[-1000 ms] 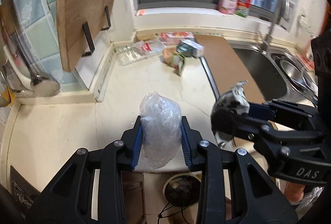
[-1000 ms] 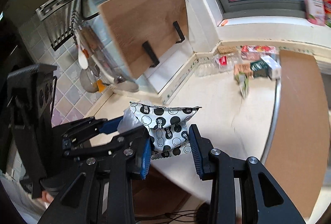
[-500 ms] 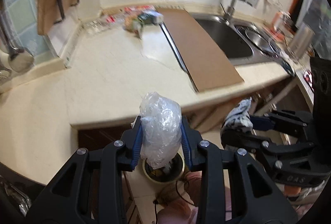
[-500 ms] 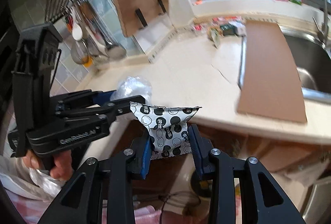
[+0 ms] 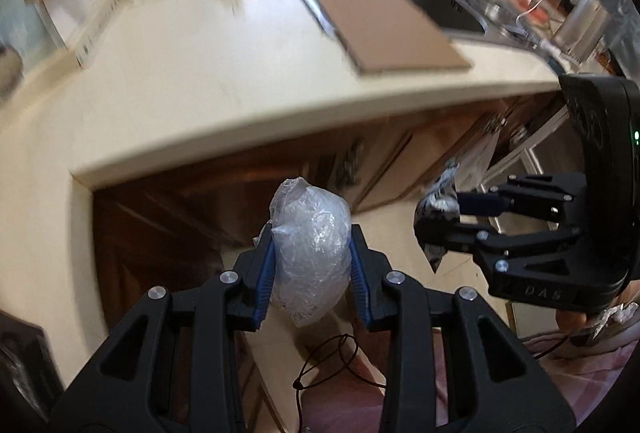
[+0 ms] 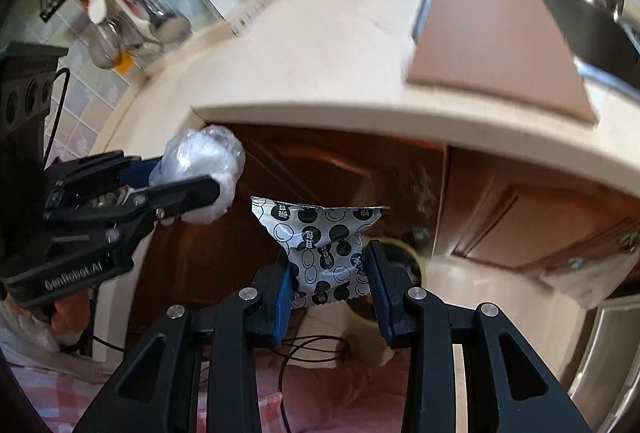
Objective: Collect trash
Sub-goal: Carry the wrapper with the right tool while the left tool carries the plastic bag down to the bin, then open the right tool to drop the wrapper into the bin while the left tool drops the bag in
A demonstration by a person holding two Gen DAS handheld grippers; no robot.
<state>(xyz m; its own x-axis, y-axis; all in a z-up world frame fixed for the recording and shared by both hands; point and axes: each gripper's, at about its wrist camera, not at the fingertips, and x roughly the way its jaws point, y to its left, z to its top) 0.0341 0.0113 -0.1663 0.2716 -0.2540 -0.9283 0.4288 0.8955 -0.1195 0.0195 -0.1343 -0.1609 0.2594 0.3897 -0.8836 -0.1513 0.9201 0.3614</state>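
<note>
Clear plastic wad [image 5: 310, 253] between left fingers [image 5: 265, 275]

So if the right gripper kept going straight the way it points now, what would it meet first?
Probably the round bin on the floor, partly hidden behind the spotted wrapper that the right gripper holds; beyond it stands the brown cabinet. Depth is unclear.

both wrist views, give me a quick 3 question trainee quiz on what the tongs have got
1. True or false: the left tongs grip a crumpled clear plastic bag.
2. What do the right tongs hold? A) a spoon B) a black-dotted silver wrapper C) nothing
3. Fill in: both pieces of trash hang in front of the brown ____ under the counter.

Key: 1 true; 2 B; 3 cabinets
</note>
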